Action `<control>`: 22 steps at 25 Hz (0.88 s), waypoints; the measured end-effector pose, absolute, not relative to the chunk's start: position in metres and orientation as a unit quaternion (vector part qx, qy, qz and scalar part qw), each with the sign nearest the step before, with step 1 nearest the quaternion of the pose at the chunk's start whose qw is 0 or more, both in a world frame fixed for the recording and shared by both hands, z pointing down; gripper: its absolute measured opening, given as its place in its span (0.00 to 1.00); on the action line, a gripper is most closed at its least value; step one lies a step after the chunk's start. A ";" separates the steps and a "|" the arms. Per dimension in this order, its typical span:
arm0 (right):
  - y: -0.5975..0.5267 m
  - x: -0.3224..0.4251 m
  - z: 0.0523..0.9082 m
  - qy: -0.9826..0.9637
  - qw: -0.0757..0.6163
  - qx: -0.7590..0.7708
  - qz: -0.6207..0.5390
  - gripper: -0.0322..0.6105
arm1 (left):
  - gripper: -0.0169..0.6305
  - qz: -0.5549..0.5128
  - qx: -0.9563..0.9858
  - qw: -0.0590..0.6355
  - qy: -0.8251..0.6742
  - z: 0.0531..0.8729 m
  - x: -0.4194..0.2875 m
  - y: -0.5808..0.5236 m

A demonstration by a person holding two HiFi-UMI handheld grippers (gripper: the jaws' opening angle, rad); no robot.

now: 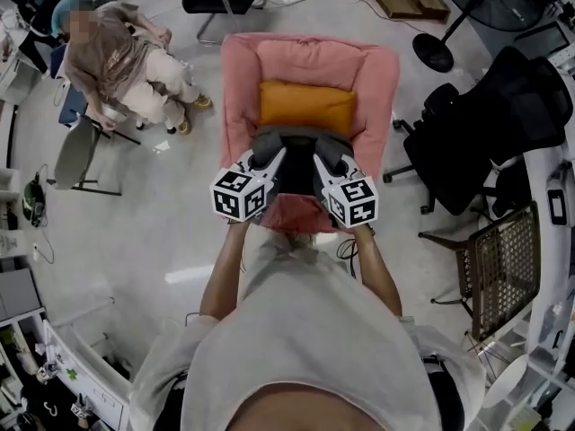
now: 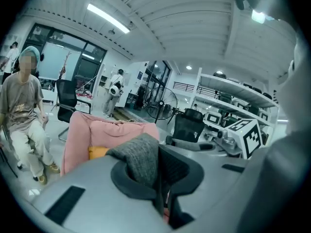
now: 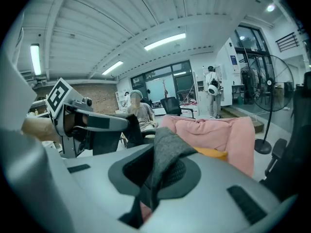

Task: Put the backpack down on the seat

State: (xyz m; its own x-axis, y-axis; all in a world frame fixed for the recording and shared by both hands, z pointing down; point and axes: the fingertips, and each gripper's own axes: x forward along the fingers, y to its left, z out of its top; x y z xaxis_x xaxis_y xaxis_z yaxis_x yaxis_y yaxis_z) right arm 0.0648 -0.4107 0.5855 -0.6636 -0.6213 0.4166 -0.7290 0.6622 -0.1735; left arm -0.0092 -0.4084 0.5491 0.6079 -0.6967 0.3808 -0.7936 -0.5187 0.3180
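The left hand-held gripper [image 1: 268,158] and the right hand-held gripper [image 1: 331,162] sit side by side over the front half of the pink seat [image 1: 310,61], each with its marker cube toward the person holding it. Between them is the dark grey backpack [image 1: 299,151], just in front of the orange cushion [image 1: 307,106] that lies against the seat's back. From above, it is not possible to tell whether the backpack rests on the seat pad or hangs just over it. In the left gripper view the left hand-held gripper [image 2: 158,178] has its jaws nearly together, pinching a fold of the backpack's grey fabric [image 2: 138,159] that rises out of the jaws. The seat [image 2: 112,135] and a corner of the cushion [image 2: 97,152] show behind it, and the right hand-held gripper [image 2: 243,140] is to the right. In the right gripper view the right hand-held gripper [image 3: 150,188] is likewise clamped down on a ridge of the same fabric [image 3: 165,154], with the seat [image 3: 218,132] and cushion [image 3: 211,153] beyond and the left hand-held gripper [image 3: 82,123] to the left. A second person [image 1: 121,61] sits on a chair off to the left of the seat, well apart from it, and a black office chair [image 1: 490,124] stands to its right.
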 end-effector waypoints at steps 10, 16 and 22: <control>-0.401 0.043 0.627 -0.880 0.189 0.385 0.204 0.09 | 0.08 0.117 0.861 0.278 -0.410 0.591 -0.032 -0.407; -0.404 0.036 0.661 -0.867 0.209 0.390 0.229 0.09 | 0.08 0.129 0.857 0.305 -0.395 0.625 -0.041 -0.411; -0.407 0.034 0.690 -0.854 0.226 0.396 0.252 0.09 | 0.08 0.144 0.855 0.323 -0.379 0.653 -0.045 -0.415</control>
State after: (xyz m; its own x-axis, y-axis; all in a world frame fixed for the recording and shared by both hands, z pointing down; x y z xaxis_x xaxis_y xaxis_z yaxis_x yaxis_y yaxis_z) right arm 0.0341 -0.4071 0.6897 -0.5841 -0.5620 0.5856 -0.7899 0.5595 -0.2509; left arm -0.0446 -0.4155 0.6528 0.6707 -0.5557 0.4912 -0.7417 -0.5032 0.4435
